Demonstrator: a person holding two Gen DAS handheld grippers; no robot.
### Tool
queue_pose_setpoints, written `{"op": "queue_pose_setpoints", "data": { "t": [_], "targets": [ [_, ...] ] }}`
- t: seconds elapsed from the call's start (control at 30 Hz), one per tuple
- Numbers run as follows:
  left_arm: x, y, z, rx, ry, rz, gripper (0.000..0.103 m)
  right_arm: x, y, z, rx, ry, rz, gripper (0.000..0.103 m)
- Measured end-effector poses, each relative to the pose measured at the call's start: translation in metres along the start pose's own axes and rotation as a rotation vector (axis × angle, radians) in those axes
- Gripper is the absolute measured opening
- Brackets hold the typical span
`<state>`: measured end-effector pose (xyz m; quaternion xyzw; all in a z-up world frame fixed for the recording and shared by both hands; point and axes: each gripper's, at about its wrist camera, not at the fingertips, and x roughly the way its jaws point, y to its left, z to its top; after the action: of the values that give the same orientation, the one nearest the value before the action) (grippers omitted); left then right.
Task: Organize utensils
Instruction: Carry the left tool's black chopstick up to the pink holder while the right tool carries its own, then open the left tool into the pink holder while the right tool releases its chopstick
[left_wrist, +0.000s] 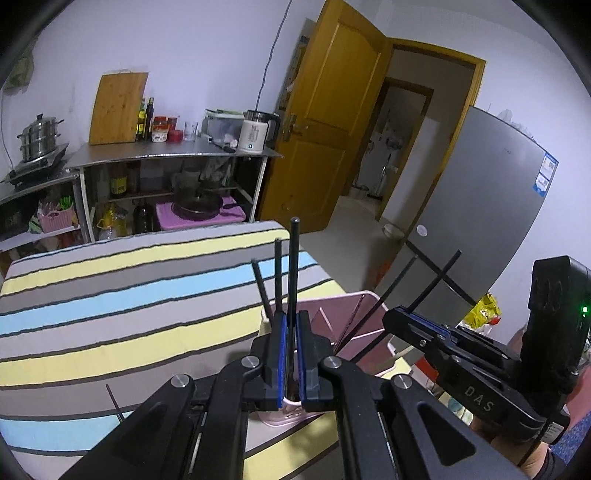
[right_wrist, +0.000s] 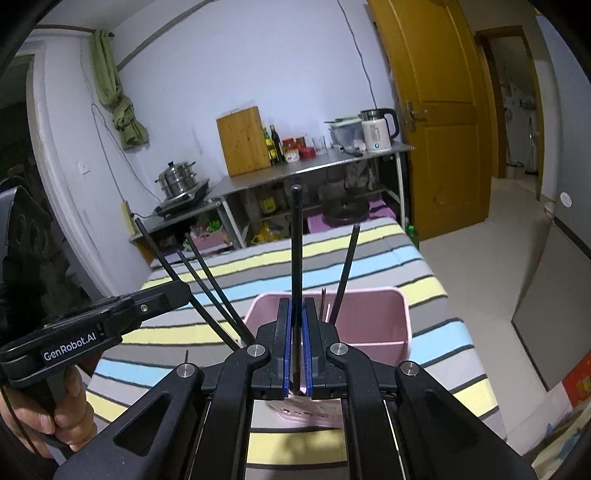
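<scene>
A pink divided utensil holder (left_wrist: 364, 295) (right_wrist: 369, 291) stands on a striped cloth (left_wrist: 110, 295). My left gripper (left_wrist: 290, 314) is shut on a black chopstick (left_wrist: 294, 258) that points up, its lower end in the holder's near-left part. Two more chopsticks (left_wrist: 277, 273) lean beside it. My right gripper (right_wrist: 296, 301) is shut on another black chopstick (right_wrist: 296, 240), upright over the holder's near edge. One more chopstick (right_wrist: 345, 269) leans inside the holder. Each gripper shows in the other's view, the right gripper (left_wrist: 393, 314) on the right and the left gripper (right_wrist: 181, 290) on the left.
A single loose chopstick (left_wrist: 112, 402) (right_wrist: 186, 356) lies on the cloth at the near left. Behind the table stand steel shelves (left_wrist: 173, 151) with a kettle (right_wrist: 376, 129), bottles, a cutting board and a steamer pot. A fridge (left_wrist: 480, 206) and an open door (left_wrist: 332, 110) are to the right.
</scene>
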<state>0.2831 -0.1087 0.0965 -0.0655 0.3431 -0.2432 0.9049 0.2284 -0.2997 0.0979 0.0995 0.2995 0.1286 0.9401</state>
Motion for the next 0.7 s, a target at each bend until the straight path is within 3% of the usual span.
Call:
{"op": "queue_pose_setpoints", "data": {
  "t": [0.33, 0.43, 0.7],
  "targets": [
    [0.007, 0.005, -0.009, 0.003, 0.021, 0.006, 0.006, 0.014, -0.003, -0.01, 0.002, 0.062, -0.012, 0.007],
    [-0.005, 0.005, -0.008, 0.004, -0.005, 0.009, 0.006, 0.008, -0.005, -0.007, 0.005, 0.049, -0.027, 0.015],
    [-0.051, 0.008, -0.012, -0.001, -0.082, 0.019, 0.008, -0.021, 0.0, -0.001, -0.004, -0.003, -0.052, 0.017]
  ]
}}
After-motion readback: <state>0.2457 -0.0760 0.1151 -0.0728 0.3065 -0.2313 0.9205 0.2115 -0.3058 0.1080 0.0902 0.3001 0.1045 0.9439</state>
